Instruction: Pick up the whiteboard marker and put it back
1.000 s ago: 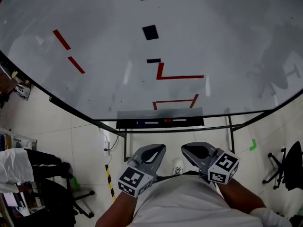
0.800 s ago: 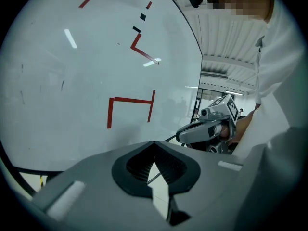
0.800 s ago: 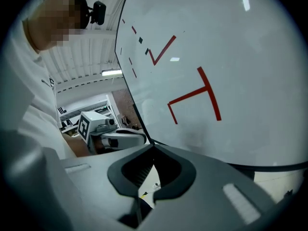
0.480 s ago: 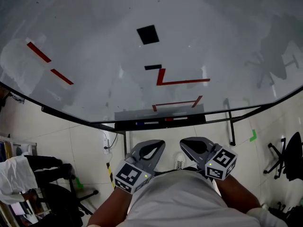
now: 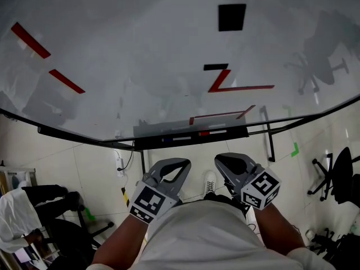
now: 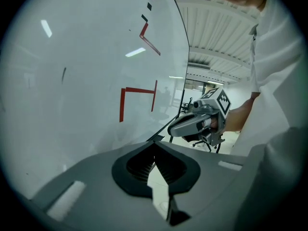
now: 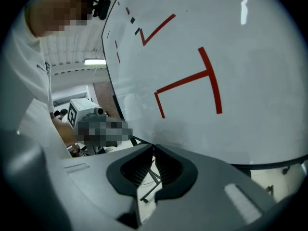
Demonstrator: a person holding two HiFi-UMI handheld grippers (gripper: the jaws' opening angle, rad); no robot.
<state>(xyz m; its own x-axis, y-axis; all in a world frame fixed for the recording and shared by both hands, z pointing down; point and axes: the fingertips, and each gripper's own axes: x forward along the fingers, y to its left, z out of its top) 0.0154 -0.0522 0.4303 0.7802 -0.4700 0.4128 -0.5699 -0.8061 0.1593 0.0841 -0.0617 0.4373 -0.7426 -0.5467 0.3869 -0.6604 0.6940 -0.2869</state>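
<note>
A large whiteboard [image 5: 140,49] with red lines and black squares fills the head view. Its dark tray [image 5: 239,131] runs along the bottom edge. On the tray lie thin markers, one with a blue end [image 5: 167,140] and one with a red part [image 5: 203,133]. My left gripper [image 5: 181,163] and right gripper [image 5: 221,160] are held close to the body, below the tray and apart from it. Both are shut with nothing between the jaws. In the left gripper view the left gripper [image 6: 154,144] has its tips together. The right gripper [image 7: 154,148] looks the same.
The board's black stand legs [image 5: 269,142] drop to a tiled floor. Office chairs stand at the right [image 5: 337,179] and lower left [image 5: 67,229]. A yellow-black floor strip [image 5: 125,196] and a white shoe [image 5: 210,181] lie below the tray.
The head view has swung left, so the board's marks and tray now sit further right in the picture. Both grippers stay shut near the body.
</note>
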